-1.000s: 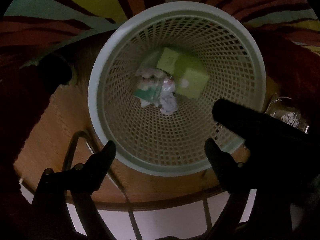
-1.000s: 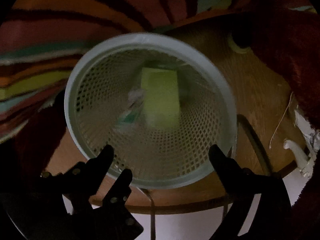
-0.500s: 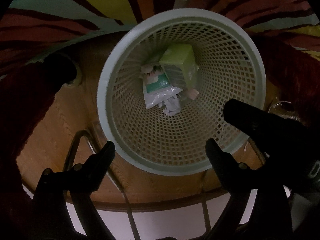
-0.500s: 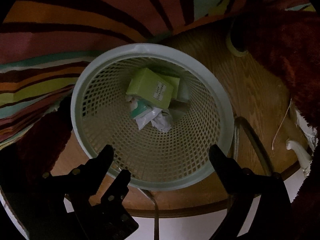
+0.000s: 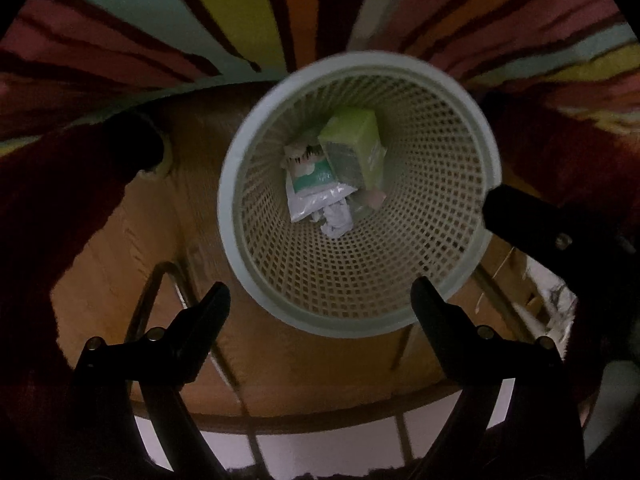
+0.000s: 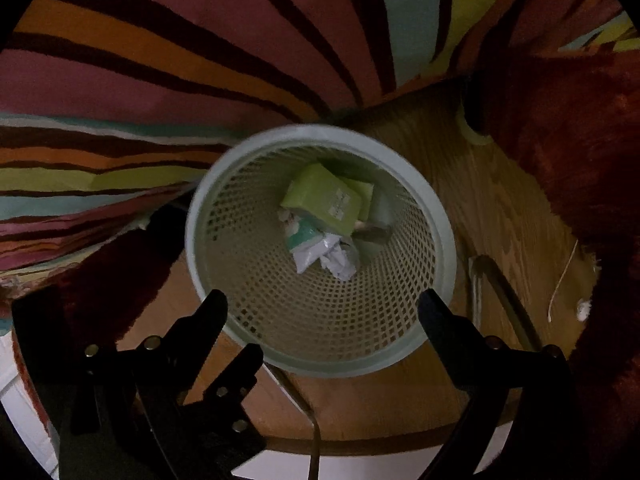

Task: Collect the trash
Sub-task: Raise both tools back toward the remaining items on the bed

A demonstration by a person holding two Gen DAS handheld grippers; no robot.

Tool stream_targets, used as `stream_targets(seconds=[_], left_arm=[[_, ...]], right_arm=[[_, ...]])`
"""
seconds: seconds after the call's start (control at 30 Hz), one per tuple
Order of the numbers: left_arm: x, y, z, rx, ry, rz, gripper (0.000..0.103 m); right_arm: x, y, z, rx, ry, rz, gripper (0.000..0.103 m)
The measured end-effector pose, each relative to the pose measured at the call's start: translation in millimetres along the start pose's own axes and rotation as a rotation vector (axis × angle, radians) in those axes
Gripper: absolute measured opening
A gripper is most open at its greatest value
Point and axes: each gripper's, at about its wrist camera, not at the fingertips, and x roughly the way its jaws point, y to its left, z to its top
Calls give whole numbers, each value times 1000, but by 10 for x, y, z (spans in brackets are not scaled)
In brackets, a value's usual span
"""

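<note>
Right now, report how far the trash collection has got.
Done: the green box, a teal-and-white packet and crumpled paper lie at the bottom of the wastebasket.
In hand: nothing; the left gripper and right gripper hang open and empty above the basket.
Left: maybe the crumpled wrapper at the table's right edge.

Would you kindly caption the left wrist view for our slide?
Open left gripper above a mesh wastebasket holding a green box and crumpled paper.
</note>
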Motion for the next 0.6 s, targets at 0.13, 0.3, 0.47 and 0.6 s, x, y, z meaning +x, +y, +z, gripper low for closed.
stream_targets(seconds=[0.13,0.3,0.47,0.6], left_arm=[[-286,39,-115,-23,-81,-40,89],[-783,-53,-328,57,-226,-55,89],[-1395,-77,-437,115,-498,68,89],[-1900,37,-399,78,-719,70,89]], right_arm=[[-231,67,-111,-44,-60,43,91],[-701,205,-278,-175,-185,73,91],[-1338,342,-385,-253,-446,115,91],[-1881,477,-403,-298,-685,176,95]])
